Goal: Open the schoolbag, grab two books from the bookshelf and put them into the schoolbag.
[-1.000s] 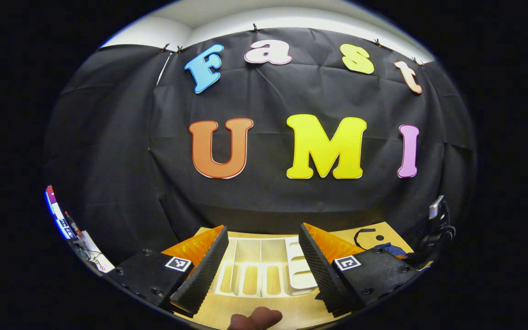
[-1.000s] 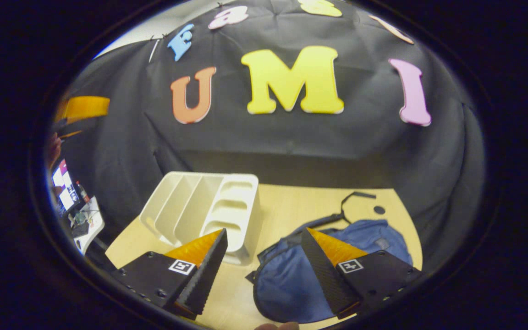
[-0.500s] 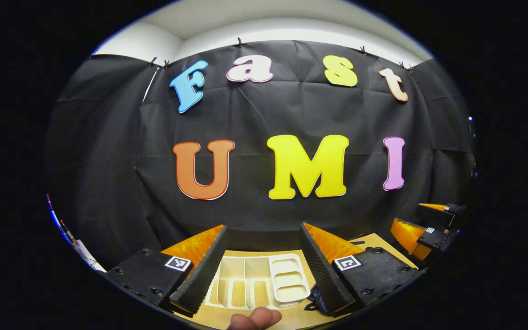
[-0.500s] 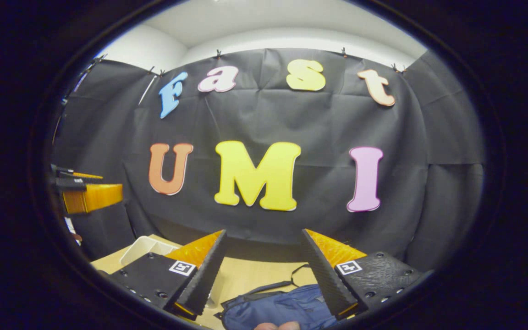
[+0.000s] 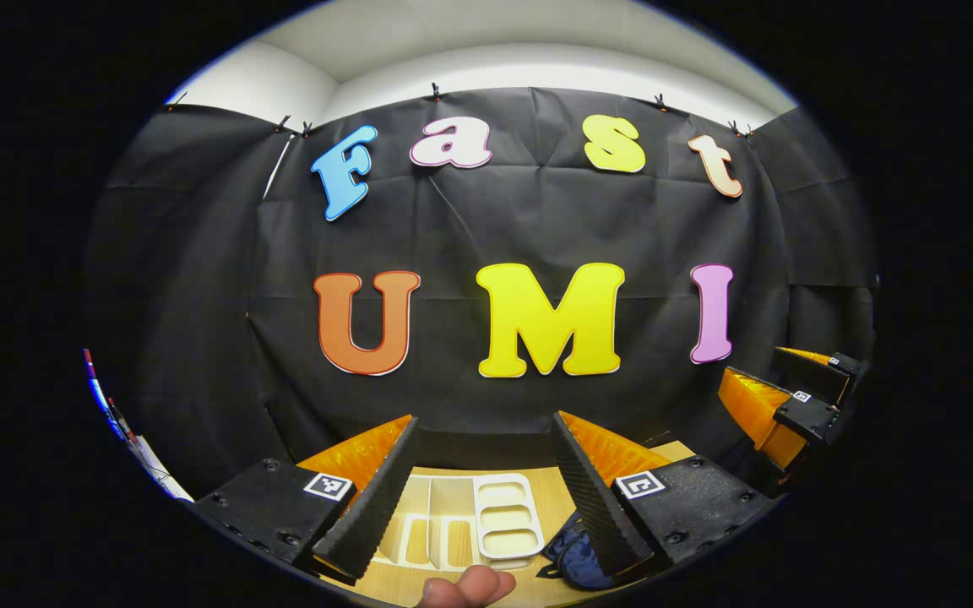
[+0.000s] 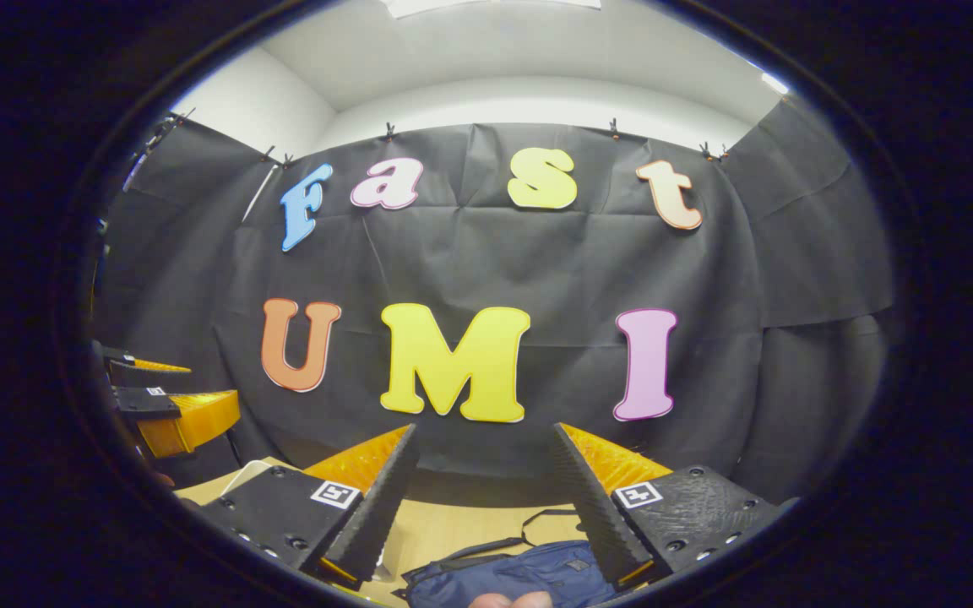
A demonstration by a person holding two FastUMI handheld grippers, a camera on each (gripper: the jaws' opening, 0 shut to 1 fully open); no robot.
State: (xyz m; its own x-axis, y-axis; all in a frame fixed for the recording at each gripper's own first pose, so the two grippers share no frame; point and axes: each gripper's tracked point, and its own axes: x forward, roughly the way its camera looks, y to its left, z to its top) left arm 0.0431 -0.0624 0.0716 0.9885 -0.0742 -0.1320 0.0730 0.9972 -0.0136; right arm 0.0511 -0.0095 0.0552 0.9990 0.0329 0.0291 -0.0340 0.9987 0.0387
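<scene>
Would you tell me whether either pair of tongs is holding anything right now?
Nothing is held: the left tongs and the right tongs are both open, with nothing between their fingers.

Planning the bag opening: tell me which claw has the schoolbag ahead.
The right claw: the blue schoolbag lies between its open fingers; the left claw frames the white bookshelf instead.
</scene>
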